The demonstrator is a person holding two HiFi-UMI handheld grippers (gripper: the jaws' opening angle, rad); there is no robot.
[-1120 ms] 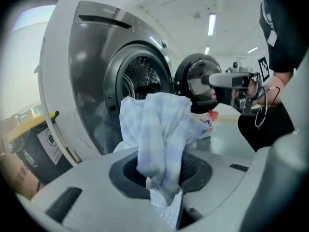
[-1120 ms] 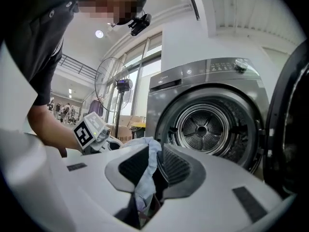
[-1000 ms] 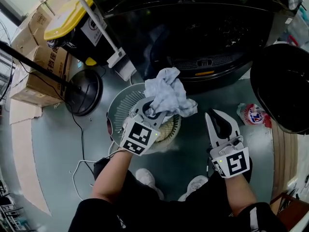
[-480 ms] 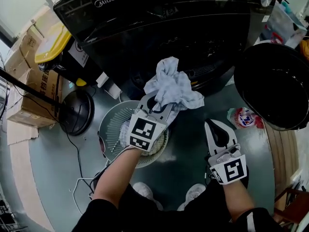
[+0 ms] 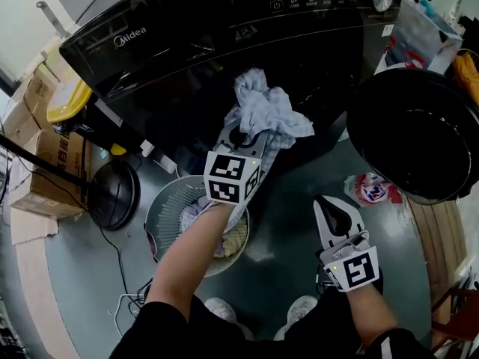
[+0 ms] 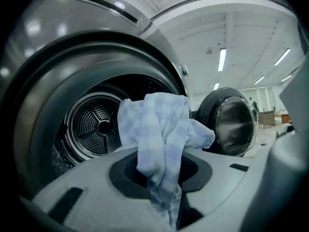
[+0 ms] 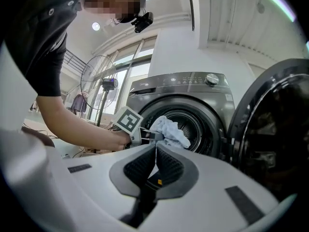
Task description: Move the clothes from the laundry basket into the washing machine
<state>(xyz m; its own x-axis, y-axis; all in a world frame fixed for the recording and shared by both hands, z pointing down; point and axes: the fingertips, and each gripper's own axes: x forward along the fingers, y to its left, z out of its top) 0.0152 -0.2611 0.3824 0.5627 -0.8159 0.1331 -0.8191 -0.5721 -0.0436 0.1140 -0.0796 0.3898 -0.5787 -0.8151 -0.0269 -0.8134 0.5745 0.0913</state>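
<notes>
A light blue checked cloth (image 5: pixel 263 111) hangs bunched from my left gripper (image 5: pixel 251 134), which is shut on it right in front of the black washing machine (image 5: pixel 172 43). In the left gripper view the cloth (image 6: pixel 161 139) rises out of the jaws, with the steel drum (image 6: pixel 99 127) just behind it to the left. The round door (image 5: pixel 419 137) stands swung open at the right. My right gripper (image 5: pixel 334 214) hovers lower right over the floor, shut and empty; its view shows the jaws (image 7: pixel 155 151) pressed together. The white laundry basket (image 5: pixel 166 208), under my left arm, holds more clothes.
A black fan base (image 5: pixel 112 193) and cardboard boxes (image 5: pixel 41 155) stand at the left, and a yellow-lidded bin (image 5: pixel 67 99) is beside the machine. A detergent bag (image 5: pixel 370 189) lies on the floor below the open door. Cables (image 5: pixel 135 301) trail near my feet.
My left gripper has carried the cloth up and away from above the basket to the machine's opening. The right gripper has shifted a little and stays low.
</notes>
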